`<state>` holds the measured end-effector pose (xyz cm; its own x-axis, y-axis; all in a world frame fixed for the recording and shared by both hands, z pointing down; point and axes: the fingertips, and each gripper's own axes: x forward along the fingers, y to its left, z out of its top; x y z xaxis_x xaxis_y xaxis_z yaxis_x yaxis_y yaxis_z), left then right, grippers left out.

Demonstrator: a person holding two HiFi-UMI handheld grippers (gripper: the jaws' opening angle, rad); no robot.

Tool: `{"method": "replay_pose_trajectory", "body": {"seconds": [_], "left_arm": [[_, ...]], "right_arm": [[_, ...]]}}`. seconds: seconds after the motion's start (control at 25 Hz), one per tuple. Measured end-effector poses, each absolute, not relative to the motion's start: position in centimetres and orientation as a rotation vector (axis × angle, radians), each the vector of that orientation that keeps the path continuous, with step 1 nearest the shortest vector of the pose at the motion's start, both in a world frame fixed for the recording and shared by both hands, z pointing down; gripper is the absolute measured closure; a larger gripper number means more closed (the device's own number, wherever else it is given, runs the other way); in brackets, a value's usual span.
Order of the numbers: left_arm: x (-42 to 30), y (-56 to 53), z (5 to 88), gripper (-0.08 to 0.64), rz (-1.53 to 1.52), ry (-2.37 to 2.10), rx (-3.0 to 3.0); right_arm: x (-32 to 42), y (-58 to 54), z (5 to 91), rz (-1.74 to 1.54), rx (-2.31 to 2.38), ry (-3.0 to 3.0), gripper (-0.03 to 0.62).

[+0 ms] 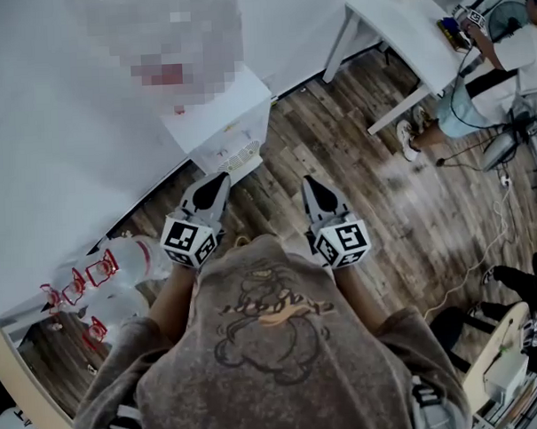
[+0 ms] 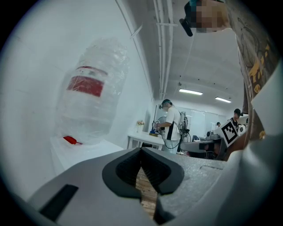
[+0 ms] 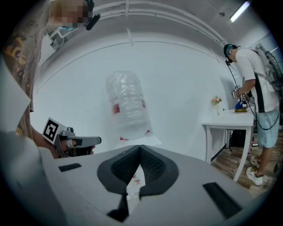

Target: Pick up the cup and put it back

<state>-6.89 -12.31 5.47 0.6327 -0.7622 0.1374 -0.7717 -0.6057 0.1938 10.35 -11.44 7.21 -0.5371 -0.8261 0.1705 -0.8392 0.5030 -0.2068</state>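
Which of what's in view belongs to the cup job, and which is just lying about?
Job:
- left gripper, shut, empty
- right gripper, shut, empty
- no cup shows in any view

Lying about:
- water dispenser with its bottle
- spare bottles at the left
- white table
- person working at it

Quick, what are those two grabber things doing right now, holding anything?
Left gripper: closed, holding nothing.
Right gripper: closed, holding nothing.
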Motion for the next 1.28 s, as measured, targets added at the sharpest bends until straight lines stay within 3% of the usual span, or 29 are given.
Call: {"method": "replay_pose_trajectory", "body": {"seconds": [1.28], "left_arm": [[-7.0,-11.2,3.9,0.557,0.023,-1.261,2.597]], "right_arm": [[8.6,-10.6,6.0,0.402,1.409,-2.731,0.594]]}}
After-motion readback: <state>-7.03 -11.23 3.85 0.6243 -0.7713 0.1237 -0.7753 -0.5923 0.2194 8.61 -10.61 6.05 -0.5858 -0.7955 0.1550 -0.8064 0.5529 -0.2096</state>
